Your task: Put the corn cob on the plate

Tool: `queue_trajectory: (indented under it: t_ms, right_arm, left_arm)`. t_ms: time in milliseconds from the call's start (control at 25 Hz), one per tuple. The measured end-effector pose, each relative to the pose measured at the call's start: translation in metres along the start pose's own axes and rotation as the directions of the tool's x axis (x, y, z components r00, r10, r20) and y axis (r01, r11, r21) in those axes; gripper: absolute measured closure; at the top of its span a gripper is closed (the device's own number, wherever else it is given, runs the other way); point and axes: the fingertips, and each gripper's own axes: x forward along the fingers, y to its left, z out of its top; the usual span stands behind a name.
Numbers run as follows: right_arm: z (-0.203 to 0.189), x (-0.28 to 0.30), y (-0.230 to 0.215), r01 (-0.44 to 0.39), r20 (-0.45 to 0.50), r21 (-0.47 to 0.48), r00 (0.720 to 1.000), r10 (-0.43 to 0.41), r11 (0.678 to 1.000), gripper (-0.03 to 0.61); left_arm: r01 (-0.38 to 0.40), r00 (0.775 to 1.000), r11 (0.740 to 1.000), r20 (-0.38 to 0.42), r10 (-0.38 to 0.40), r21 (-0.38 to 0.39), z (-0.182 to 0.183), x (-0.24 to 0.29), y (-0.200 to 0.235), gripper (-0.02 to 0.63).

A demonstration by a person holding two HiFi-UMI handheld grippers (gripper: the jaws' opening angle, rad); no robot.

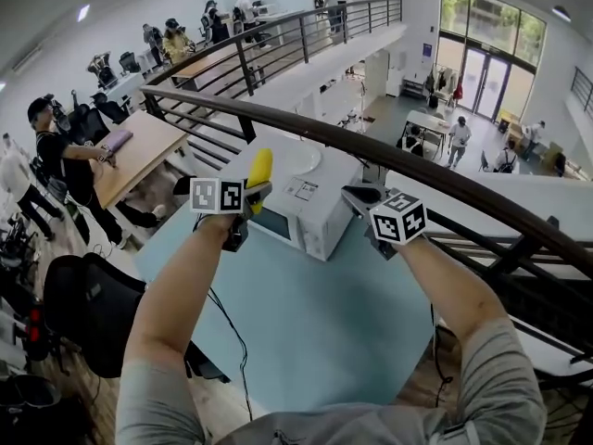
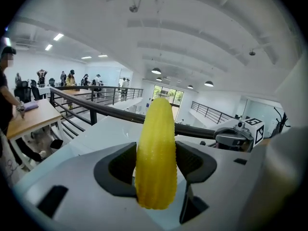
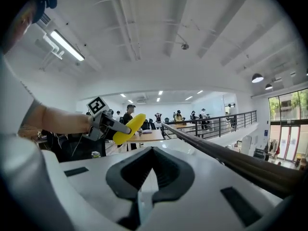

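A yellow corn cob (image 1: 260, 170) stands upright between the jaws of my left gripper (image 1: 252, 193), which is shut on it. In the left gripper view the cob (image 2: 156, 153) fills the gap between the two dark pads (image 2: 118, 170). It hangs just left of a white microwave (image 1: 310, 216) with a white plate (image 1: 295, 160) on top. My right gripper (image 1: 354, 195) hovers at the microwave's right side, its jaws together and empty (image 3: 152, 150). The right gripper view also shows the cob (image 3: 129, 127) held out to the left.
The microwave stands at the far edge of a pale blue table (image 1: 306, 323). A dark curved railing (image 1: 417, 170) runs right behind it, with an open drop beyond. A black cable (image 1: 232, 332) hangs at the table's left edge. A black chair (image 1: 88, 313) stands to the left.
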Motion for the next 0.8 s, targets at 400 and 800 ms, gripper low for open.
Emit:
queue_trajectory:
  t_ms: [400,800]
  right_arm:
    - [-0.007,0.067,-0.056,0.016,-0.045,-0.039,0.999,-0.018,0.999,0.561]
    - [-0.014,0.112,-0.095,0.012,-0.081,-0.096,0.997,-0.02,0.995,0.561]
  left_arm:
    - [-0.077,0.99,0.987,-0.106,0.092,0.142,0.027,0.075,0.041,0.351]
    - [-0.044,0.974,0.962,-0.204,0.102,0.271,0.033,0.146,0.063,0.351]
